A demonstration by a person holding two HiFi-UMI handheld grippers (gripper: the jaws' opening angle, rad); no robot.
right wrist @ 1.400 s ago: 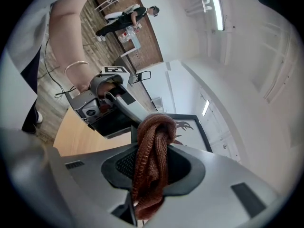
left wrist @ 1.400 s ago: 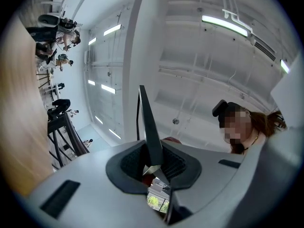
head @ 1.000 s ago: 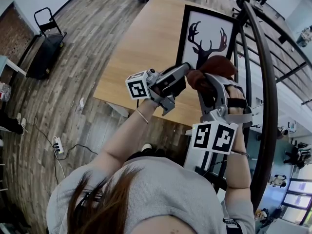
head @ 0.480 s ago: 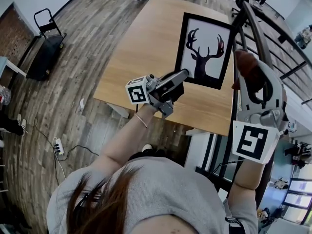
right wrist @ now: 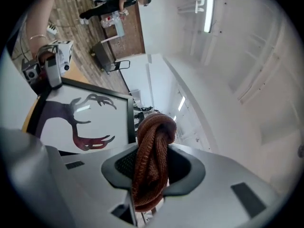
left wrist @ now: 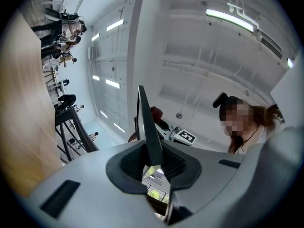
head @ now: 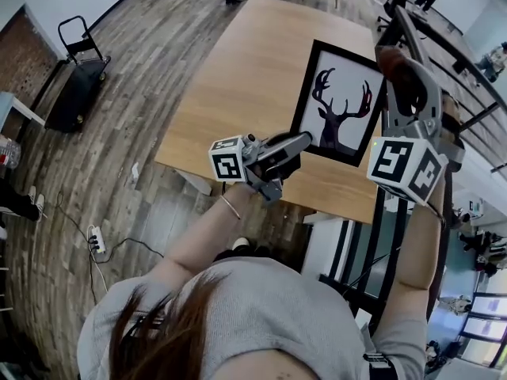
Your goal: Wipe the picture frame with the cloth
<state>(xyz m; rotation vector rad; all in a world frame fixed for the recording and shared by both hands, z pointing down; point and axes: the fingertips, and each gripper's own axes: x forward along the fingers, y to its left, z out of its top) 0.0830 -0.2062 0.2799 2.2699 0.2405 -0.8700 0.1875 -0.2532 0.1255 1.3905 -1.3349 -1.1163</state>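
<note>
A black picture frame (head: 339, 101) with a deer print is held tilted above the wooden table (head: 238, 70). My left gripper (head: 305, 138) is shut on its lower left edge; in the left gripper view the frame (left wrist: 146, 122) runs edge-on between the pads (left wrist: 153, 163). Raised at the frame's upper right side is my right gripper (head: 394, 58), shut on a bunched brown knitted cloth (head: 398, 74). In the right gripper view the cloth (right wrist: 152, 156) fills the jaws, and the frame (right wrist: 80, 120) and the left gripper (right wrist: 52, 61) lie to the left. I cannot tell whether cloth and frame touch.
A dark metal railing (head: 432, 62) curves along the right, close behind my right arm. A black hand cart (head: 75, 77) stands on the wood floor at left, and a power strip (head: 95, 236) lies nearer. People stand beyond the table's far end.
My right gripper has risen with the cloth, from low in front of the frame to its upper right side. The frame has shifted slightly right. The left gripper keeps its hold.
</note>
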